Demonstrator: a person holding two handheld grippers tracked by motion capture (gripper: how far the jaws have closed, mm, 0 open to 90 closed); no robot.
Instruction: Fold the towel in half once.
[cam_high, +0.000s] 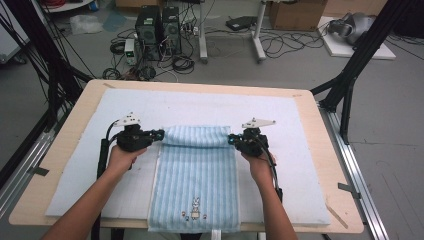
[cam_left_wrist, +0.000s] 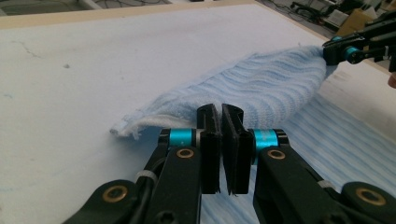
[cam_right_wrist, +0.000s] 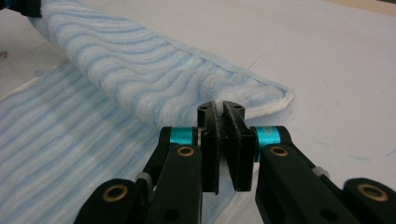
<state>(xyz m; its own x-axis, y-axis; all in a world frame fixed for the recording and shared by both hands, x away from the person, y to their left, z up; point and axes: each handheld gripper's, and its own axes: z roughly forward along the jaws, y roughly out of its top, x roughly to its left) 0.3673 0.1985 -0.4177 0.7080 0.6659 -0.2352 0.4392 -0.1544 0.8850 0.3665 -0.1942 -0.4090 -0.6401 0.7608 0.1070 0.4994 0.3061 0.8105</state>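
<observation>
On the white foam pad (cam_high: 75, 165) covering your wooden table (cam_high: 335, 200), the blue striped towel (cam_high: 195, 175) lies lengthwise at centre with its far end folded back toward you, your left gripper (cam_high: 159, 134) and right gripper (cam_high: 231, 139) each clamped tight on one corner of that fold.

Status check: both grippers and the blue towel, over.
Left gripper and right gripper shut on towel edges. Far end folding over. Nothing in the way.

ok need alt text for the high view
Two hand-held grippers, left and right, pinch the far corners of a blue striped towel and fold its far edge toward the person, over a white mat.
</observation>
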